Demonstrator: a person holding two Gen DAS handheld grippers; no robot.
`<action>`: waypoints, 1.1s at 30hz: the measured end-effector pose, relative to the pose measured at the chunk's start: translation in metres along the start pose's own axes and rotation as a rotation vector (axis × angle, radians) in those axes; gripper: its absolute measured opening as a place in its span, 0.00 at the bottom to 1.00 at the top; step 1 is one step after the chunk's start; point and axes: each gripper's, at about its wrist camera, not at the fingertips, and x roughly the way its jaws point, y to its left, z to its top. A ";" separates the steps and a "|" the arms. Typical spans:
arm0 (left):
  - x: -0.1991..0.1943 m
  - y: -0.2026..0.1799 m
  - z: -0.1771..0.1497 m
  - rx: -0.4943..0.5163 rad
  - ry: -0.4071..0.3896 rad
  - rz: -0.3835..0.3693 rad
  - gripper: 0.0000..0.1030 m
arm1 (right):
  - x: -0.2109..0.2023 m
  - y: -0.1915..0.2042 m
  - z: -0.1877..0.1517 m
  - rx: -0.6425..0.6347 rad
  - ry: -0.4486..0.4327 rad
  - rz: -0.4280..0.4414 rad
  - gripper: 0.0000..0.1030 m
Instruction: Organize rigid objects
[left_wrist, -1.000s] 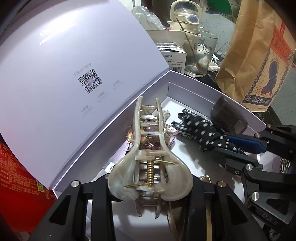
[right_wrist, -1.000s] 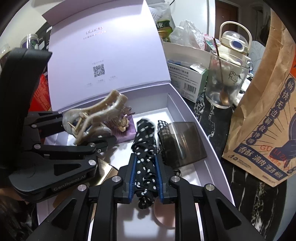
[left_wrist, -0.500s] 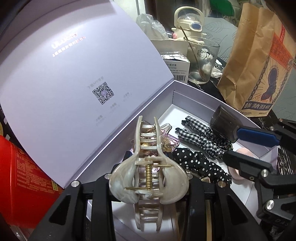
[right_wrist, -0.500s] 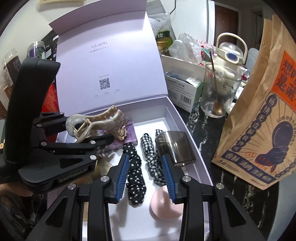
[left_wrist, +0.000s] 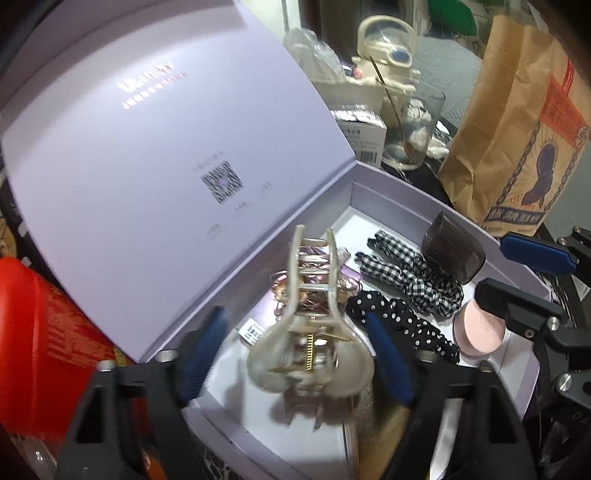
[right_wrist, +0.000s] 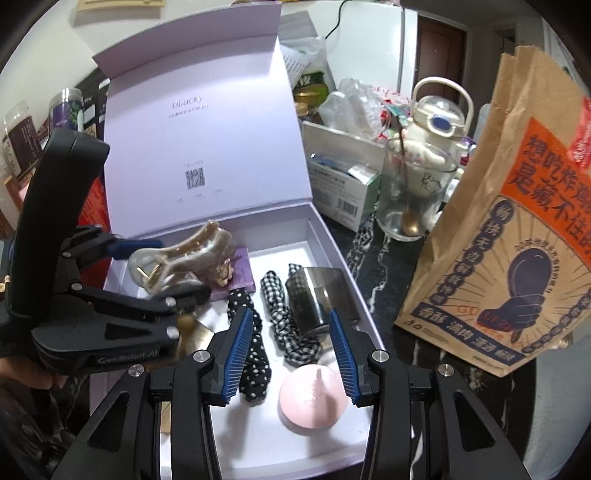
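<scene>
The pearly cream hair claw clip (left_wrist: 308, 341) has long curved teeth, a gold coil spring at its hinge and two rounded wings; motion blur softens its lower half in the left wrist view. It sits inside the lavender gift box (right_wrist: 334, 247), toward the hinge-side corner, over a purple card of small clips (right_wrist: 242, 275). The left gripper (left_wrist: 295, 350) has its blue pads spread wide on either side of the clip, and the clip appears free of them, though blur makes contact hard to judge. The right gripper (right_wrist: 291, 350) is also spread, holding nothing, above the box's near half. Between its fingers lie a polka-dot scrunchie (right_wrist: 251, 365), a gingham scrunchie (right_wrist: 284, 325) and a pink round puff (right_wrist: 313, 400); a smoky plastic cup (right_wrist: 314, 299) lies against the box's right wall. The raised lid (right_wrist: 203, 147) closes off the far side. A brown paper bag (right_wrist: 517, 221) stands just beside the box's right edge.
</scene>
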 end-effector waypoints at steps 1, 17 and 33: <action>-0.004 0.000 0.000 -0.005 -0.008 0.001 0.78 | -0.002 -0.001 0.000 0.003 -0.002 0.001 0.42; -0.052 -0.005 -0.012 -0.037 -0.064 -0.030 0.78 | -0.047 0.010 -0.009 -0.018 -0.041 -0.030 0.55; -0.130 -0.008 -0.026 -0.061 -0.168 0.005 0.79 | -0.116 0.022 -0.012 -0.028 -0.175 -0.077 0.71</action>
